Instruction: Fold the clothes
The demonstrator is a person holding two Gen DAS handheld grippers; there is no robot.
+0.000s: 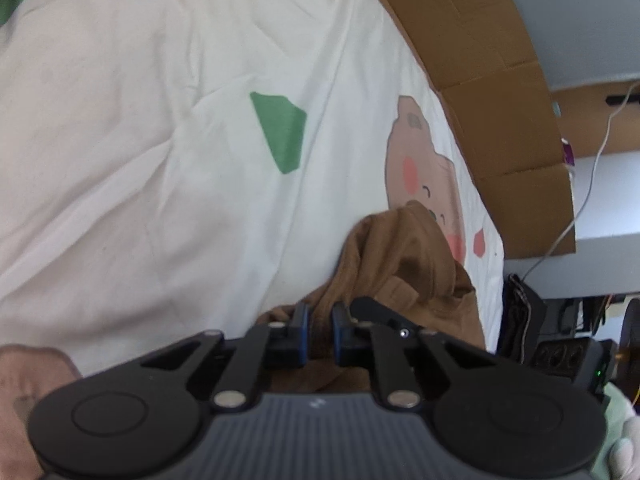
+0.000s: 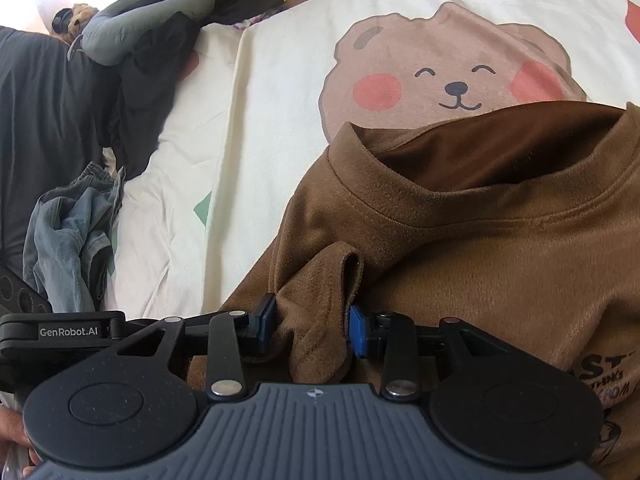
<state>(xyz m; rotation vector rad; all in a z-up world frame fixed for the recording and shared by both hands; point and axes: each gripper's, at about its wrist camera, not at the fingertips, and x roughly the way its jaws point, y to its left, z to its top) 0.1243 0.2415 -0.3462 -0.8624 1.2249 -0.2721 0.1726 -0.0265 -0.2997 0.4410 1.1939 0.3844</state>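
Brown tee [image 2: 480, 240] on a white bedsheet [image 2: 280, 128] with a bear print [image 2: 440, 64]; collar toward the bear's chin, chest lettering at lower right of the right wrist view. Right gripper [image 2: 308, 324] clamped on a bunched fold of the tee's fabric just below the collar, blue pads [image 2: 358, 330] pressing both sides of the wad. Left gripper [image 1: 320, 328] nearly together on brown cloth too, a thin strip of tee between the pads; rest of the garment humped and rumpled ahead of it, lying over the edge of the bear print. Tee therefore held at two points and gathered, not flat: no clean crease, no squared edges, no tidy stack visible anywhere. Sleeves and hem out of view, so extent of any folding on those sides impossible to tell. Judgement: mid-handling of this one garment, fitting either a spread-out before folding or a fold being carried across; pictures do not settle which. Still loose at left of the right view: crumpled jeans [image 2: 72, 232] and a dark heap of clothes [image 2: 132, 80] with a grey stuffed toy [image 2: 144, 20] on top, none of it folded. Cardboard [image 1: 500, 80] along the far bed edge. Bulk of the task apparently left
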